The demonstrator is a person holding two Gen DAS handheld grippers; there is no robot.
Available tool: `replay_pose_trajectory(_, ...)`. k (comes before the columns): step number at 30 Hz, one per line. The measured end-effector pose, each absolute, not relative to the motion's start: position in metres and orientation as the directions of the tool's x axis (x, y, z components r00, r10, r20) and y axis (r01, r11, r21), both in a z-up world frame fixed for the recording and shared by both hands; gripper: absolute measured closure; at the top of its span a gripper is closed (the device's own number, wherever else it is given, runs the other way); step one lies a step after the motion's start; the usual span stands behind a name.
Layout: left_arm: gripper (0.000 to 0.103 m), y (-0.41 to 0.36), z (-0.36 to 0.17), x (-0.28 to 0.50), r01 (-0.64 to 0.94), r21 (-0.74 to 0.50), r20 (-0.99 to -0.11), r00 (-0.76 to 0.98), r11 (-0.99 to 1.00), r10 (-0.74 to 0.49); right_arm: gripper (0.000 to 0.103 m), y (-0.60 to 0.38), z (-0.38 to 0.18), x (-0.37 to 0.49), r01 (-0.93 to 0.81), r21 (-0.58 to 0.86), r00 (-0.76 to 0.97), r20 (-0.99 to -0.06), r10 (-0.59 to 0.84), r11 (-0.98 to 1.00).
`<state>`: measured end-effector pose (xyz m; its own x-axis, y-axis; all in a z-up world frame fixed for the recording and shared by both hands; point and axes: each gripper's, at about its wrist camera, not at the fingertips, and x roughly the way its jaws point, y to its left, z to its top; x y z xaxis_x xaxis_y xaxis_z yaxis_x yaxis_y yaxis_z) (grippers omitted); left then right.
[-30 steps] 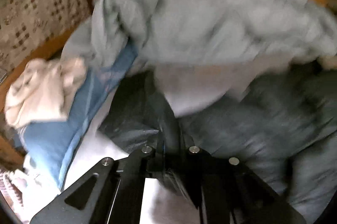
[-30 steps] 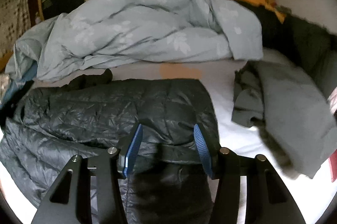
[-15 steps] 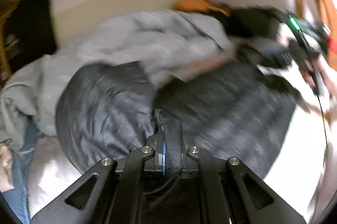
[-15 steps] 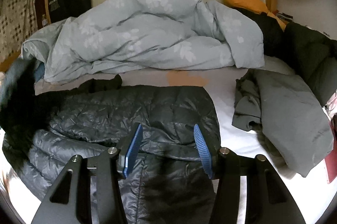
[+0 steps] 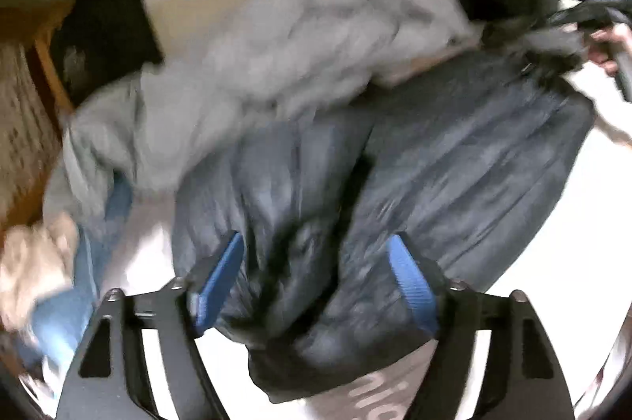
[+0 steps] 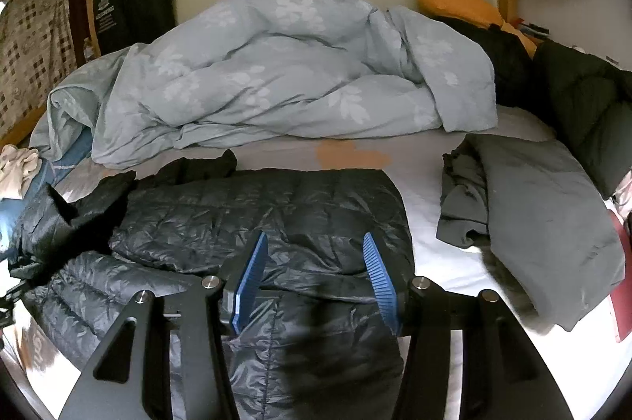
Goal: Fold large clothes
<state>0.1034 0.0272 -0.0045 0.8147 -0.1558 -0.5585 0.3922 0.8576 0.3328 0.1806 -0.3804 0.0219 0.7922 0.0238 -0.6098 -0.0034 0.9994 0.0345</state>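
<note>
A dark quilted puffer jacket (image 6: 268,222) lies spread on the white bed, one part folded over onto the body. It also shows in the blurred left wrist view (image 5: 454,183). My left gripper (image 5: 316,254) is open just above the jacket's bunched left end, with fabric between the blue pads but not clamped. My right gripper (image 6: 314,254) is open and empty above the jacket's near edge. In the left wrist view the right gripper (image 5: 584,21) appears at the far right, in a hand.
A pale blue flowered duvet (image 6: 276,72) is heaped along the back of the bed. A grey garment (image 6: 545,214) lies at the right, dark clothes (image 6: 584,104) behind it. An orange pillow (image 6: 462,5) is by the headboard. A cream cloth (image 6: 15,163) and blue fabric sit at the left.
My left gripper was shut on the jacket's fabric and has opened, letting it go after carrying it rightward over the jacket. My right gripper stayed open and almost still.
</note>
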Motion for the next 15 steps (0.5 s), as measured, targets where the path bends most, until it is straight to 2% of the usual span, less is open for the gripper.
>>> replay_pose_trajectory(4, 0.022, -0.004, 0.022, 0.098, 0.444, 0.341, -0.521, 0.823, 0.829, -0.227, 0.051, -0.378, 0.020, 0.180, 0.002, 0.033, 0.790, -0.613, 0.019, 0.999)
replay_pose_trajectory(7, 0.022, -0.028, 0.026, 0.120, 0.435, 0.358, -0.537, 0.820, 0.826, -0.199, 0.051, -0.377, 0.019, 0.179, 0.002, 0.040, 0.786, -0.618, 0.023, 0.999)
replay_pose_trajectory(15, 0.022, -0.074, -0.024, 0.225, 0.378, 0.408, -0.719, 0.694, 0.831, 0.037, 0.051, -0.386, 0.022, 0.177, 0.020, 0.043, 0.792, -0.611, 0.011, 0.999)
